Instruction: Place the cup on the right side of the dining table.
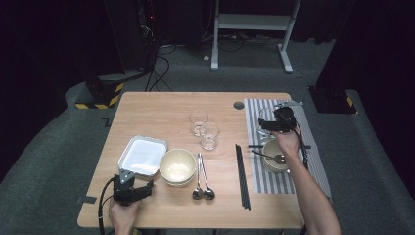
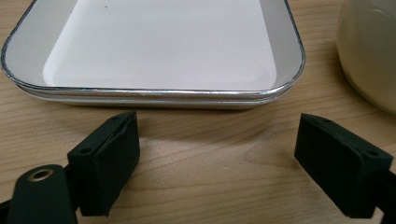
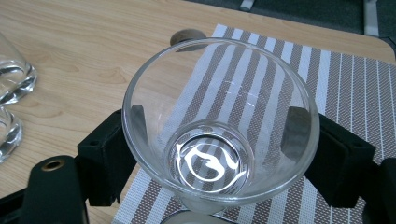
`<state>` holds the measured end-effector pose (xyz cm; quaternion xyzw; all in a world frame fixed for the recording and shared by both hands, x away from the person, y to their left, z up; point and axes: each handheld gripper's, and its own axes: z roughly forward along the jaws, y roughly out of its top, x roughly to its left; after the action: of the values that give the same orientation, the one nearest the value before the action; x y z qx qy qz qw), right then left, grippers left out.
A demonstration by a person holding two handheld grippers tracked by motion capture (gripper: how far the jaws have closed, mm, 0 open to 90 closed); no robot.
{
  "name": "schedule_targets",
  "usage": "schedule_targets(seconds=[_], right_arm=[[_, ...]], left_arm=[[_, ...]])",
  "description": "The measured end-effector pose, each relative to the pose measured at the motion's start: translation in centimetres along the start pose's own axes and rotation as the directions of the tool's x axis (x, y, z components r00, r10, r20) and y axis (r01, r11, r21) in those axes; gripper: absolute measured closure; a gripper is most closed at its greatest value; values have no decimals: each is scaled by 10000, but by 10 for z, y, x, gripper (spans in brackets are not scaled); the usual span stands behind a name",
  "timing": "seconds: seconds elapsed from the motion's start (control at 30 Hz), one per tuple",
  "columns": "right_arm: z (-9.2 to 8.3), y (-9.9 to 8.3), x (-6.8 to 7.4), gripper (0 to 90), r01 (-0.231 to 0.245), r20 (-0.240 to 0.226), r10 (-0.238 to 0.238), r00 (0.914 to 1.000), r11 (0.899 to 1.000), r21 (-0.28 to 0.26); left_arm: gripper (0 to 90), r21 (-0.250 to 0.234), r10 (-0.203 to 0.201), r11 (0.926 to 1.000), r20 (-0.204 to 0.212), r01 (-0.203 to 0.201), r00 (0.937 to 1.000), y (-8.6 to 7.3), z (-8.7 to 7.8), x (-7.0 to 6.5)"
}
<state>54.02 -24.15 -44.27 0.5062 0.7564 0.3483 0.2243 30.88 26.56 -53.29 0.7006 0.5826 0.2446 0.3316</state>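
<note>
My right gripper (image 1: 272,123) (image 3: 219,140) is over the striped placemat (image 1: 286,147) (image 3: 327,79) at the table's right. It is shut on a clear drinking glass (image 1: 265,120) (image 3: 219,116), one jaw pressed against each side of the wall. The glass stands upright and holds nothing. Near the front left edge, my left gripper (image 1: 136,185) (image 2: 219,128) rests open just short of the near rim of a white rectangular tray (image 1: 142,155) (image 2: 154,91). Nothing is between its jaws, only bare wood.
A cream bowl (image 1: 177,166) (image 2: 369,51) sits right of the tray. Two spoons (image 1: 201,178) and black chopsticks (image 1: 242,176) lie near the table's middle. Two more glasses (image 1: 203,128) (image 3: 11,79) stand mid-table. A small bowl with a spoon (image 1: 275,157) sits on the placemat.
</note>
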Motion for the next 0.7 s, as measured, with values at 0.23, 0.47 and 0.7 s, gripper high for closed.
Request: schedule_targets(seconds=[0.23, 0.47, 0.7], right_arm=[[10, -2, 0, 191, -146, 18, 145, 9999, 9996, 258], [15, -3, -2, 191, -288, 68, 286, 9996, 9987, 410], [22, -4, -2, 190, -322, 153, 313, 9994, 9976, 615]], left_arm=[[146, 8, 5, 10000, -112, -5, 9999, 1, 1, -1], [146, 87, 185, 9998, -296, -183, 9994, 1, 2, -3], [145, 91, 193, 9998, -316, -190, 9993, 1, 3, -4]])
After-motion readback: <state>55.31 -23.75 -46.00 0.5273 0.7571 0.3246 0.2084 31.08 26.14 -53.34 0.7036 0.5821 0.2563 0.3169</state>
